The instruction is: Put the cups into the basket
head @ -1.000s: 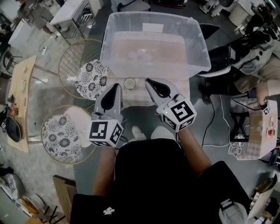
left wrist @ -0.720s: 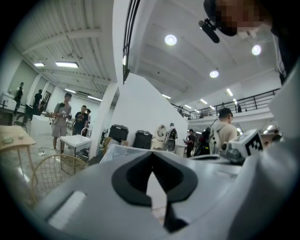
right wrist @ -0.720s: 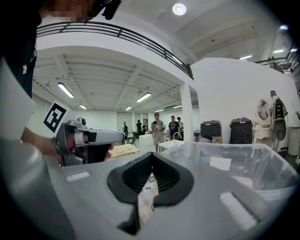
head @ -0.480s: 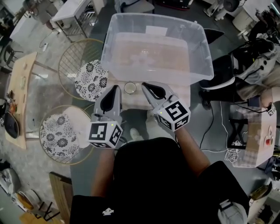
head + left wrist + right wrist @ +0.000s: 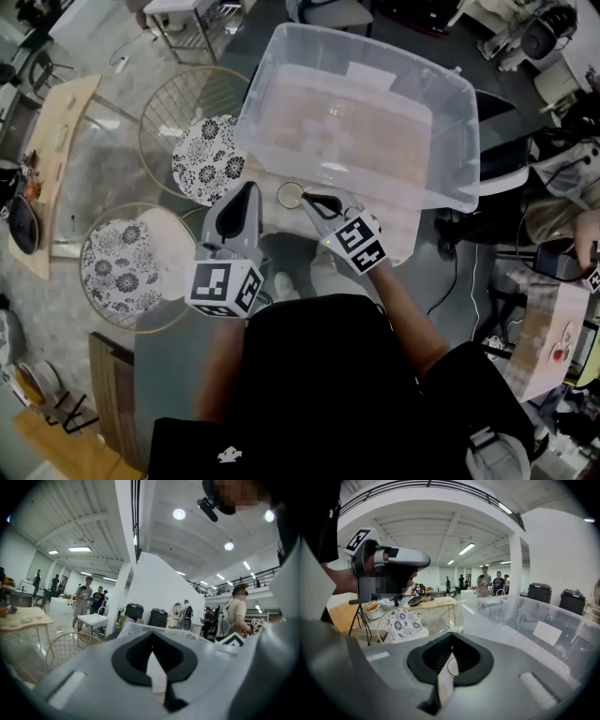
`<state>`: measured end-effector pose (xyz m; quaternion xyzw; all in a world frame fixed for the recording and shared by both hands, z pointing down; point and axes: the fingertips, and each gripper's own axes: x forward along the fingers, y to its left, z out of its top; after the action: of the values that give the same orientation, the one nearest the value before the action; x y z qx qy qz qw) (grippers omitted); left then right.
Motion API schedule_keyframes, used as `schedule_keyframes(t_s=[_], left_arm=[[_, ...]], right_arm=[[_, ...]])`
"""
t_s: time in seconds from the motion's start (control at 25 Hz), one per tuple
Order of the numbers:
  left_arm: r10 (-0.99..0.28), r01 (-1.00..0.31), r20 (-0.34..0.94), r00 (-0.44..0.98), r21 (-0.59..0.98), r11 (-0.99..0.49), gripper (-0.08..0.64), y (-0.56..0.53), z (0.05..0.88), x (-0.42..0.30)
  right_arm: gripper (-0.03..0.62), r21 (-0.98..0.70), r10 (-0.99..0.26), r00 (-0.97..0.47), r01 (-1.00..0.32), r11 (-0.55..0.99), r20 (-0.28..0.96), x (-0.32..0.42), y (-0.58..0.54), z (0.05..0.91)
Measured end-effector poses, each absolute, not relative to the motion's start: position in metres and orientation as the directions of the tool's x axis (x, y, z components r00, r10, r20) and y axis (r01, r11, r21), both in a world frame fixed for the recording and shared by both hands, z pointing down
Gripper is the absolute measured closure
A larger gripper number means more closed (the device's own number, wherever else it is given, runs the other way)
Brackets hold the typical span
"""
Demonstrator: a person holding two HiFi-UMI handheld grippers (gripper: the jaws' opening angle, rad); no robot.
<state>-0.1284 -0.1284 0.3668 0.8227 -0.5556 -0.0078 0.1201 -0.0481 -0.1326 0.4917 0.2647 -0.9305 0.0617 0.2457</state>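
Note:
A small clear cup (image 5: 290, 195) stands upright on the pale tabletop (image 5: 398, 225), just in front of the big clear plastic bin (image 5: 448, 86). Faint round shapes show through the bin's wall; I cannot tell what they are. My right gripper (image 5: 307, 198) is shut, its tips at the cup's right rim; I cannot tell whether the rim is pinched. In the right gripper view the cup's rim (image 5: 452, 666) shows as a thin ring beyond the closed tips (image 5: 451, 634). My left gripper (image 5: 249, 187) is shut and empty, hanging left of the cup and apart from it.
Two wire-framed chairs with floral cushions (image 5: 207, 159) (image 5: 117, 272) stand to the left of the bin. A wooden table (image 5: 52, 150) lies at the far left. Cables and bags crowd the floor at the right, and people stand in the hall beyond.
My right gripper has reached forward and left, so its tips now sit at the cup's rim. The left gripper has barely moved. The cup stays in place.

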Motion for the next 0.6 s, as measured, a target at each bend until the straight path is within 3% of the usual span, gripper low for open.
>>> schedule_keyframes(t_s=[0.28,0.6], left_arm=[[-0.938,-0.937,0.164,0.307,0.223,-0.267,0.555,-0.137,0.383,-0.145],[-0.949,-0.954,0.194,0.248,0.22,-0.205,0.555,-0.14,0.391,-0.163]], right_arm=[[0.588,0.0,-0.322,-0.704,-0.417,0.909,0.633,-0.068,-0.145,0.558],[0.515,0.001,-0.186,-0.606,-0.292,0.956,0.773,-0.079,-0.143,0.628]])
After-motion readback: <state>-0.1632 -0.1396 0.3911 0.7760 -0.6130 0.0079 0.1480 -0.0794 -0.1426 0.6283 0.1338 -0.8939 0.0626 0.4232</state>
